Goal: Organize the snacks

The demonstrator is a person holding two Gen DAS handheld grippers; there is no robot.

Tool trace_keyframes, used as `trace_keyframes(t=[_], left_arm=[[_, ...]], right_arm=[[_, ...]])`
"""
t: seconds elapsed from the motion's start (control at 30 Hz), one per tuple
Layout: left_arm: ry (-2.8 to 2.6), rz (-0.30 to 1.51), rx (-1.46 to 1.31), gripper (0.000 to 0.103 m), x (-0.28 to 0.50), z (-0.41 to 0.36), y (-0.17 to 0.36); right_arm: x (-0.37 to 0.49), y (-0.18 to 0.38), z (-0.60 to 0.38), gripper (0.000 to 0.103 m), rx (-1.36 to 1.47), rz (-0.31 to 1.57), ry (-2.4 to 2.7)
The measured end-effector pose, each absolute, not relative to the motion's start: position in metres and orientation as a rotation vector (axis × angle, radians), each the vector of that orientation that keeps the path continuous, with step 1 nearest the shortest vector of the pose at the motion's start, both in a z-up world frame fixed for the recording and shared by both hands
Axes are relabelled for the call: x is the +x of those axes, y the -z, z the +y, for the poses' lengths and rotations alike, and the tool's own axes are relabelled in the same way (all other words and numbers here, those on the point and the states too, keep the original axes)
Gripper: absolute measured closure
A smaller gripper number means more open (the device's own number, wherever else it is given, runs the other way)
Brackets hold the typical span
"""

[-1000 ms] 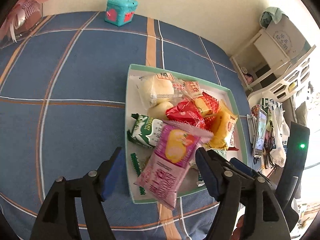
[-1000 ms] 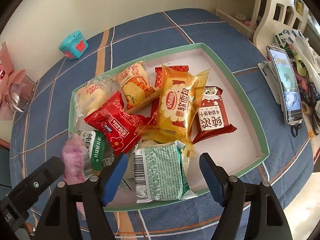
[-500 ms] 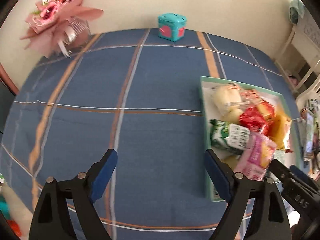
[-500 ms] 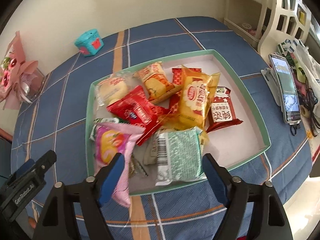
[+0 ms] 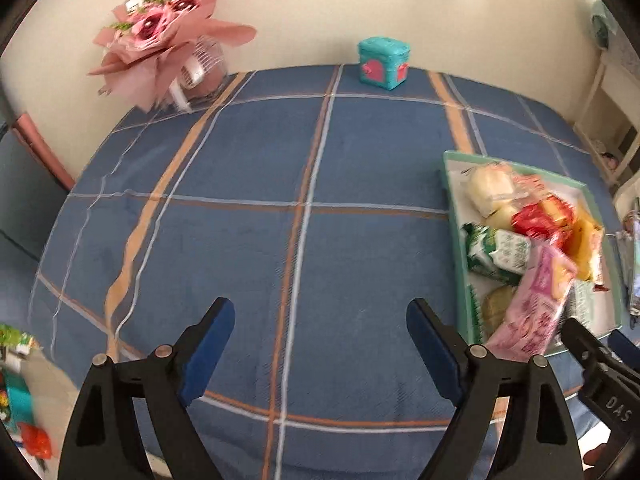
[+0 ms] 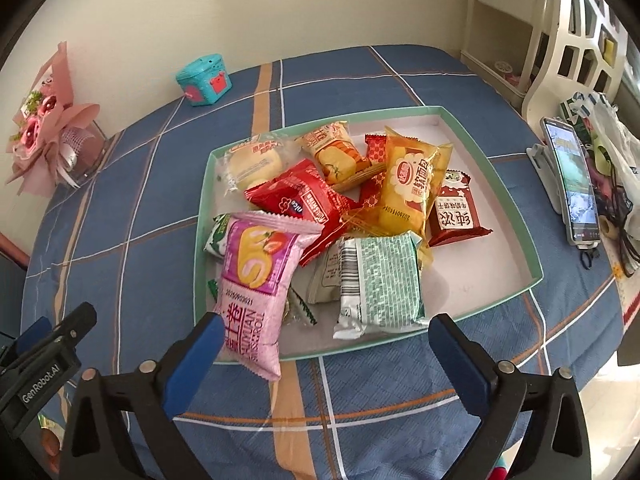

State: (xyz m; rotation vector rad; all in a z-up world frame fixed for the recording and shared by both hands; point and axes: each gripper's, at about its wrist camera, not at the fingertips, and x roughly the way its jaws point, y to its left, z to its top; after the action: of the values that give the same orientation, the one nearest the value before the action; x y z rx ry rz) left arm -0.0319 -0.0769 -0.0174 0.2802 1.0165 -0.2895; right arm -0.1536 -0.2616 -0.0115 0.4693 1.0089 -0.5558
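Both claws gape empty; left claw [image 5: 320, 340] has swung off the tray [image 5: 472, 280].

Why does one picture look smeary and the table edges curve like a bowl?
Left wrist view: motion blur smears the snacks in the tray and the pink swiss roll packet; the tablecloth lines streak too. Right wrist view: sharp, print on the pink swiss roll packet readable. Both views: fisheye lens bends straight lines, dark corners.

The left claw [image 5: 320, 350] has released the pink snack pack [image 6: 256, 280] and swung left.
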Motion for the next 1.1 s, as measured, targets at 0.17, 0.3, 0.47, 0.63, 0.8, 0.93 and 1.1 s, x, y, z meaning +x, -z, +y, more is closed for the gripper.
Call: trace_keyframes(t=[0.17, 0.3, 0.47, 0.63, 0.8, 0.93, 1.1], left_arm=[[0.272, 1.009, 0.302, 0.015, -0.04, -0.069, 0.018], [0.266, 1.001, 0.307, 0.015, -0.044, -0.065, 0.017], [0.26, 0.993, 0.308, 0.015, -0.05, -0.061, 0.013], [0.262, 0.976, 0.317, 0.015, -0.055, -0.058, 0.009], [0.265, 0.973, 0.296, 0.015, -0.055, -0.053, 0.005], [0.256, 0.973, 0.274, 0.015, -0.054, -0.047, 0.002], [0.247, 0.969, 0.258, 0.015, -0.051, -0.043, -0.001]], right_arm=[[-0.157, 0.008, -0.258, 0.0, 0.468, 0.998, 0.553], [-0.159, 0.005, -0.255, 0.0, 0.466, 0.985, 0.546], [-0.162, -0.001, -0.251, 0.0, 0.459, 0.966, 0.542], [-0.163, -0.006, -0.247, 0.0, 0.443, 0.954, 0.544], [-0.163, -0.011, -0.242, 0.0, 0.428, 0.945, 0.534], [-0.164, -0.015, -0.239, 0.0, 0.416, 0.932, 0.537], [-0.164, -0.015, -0.239, 0.0, 0.418, 0.933, 0.537]])
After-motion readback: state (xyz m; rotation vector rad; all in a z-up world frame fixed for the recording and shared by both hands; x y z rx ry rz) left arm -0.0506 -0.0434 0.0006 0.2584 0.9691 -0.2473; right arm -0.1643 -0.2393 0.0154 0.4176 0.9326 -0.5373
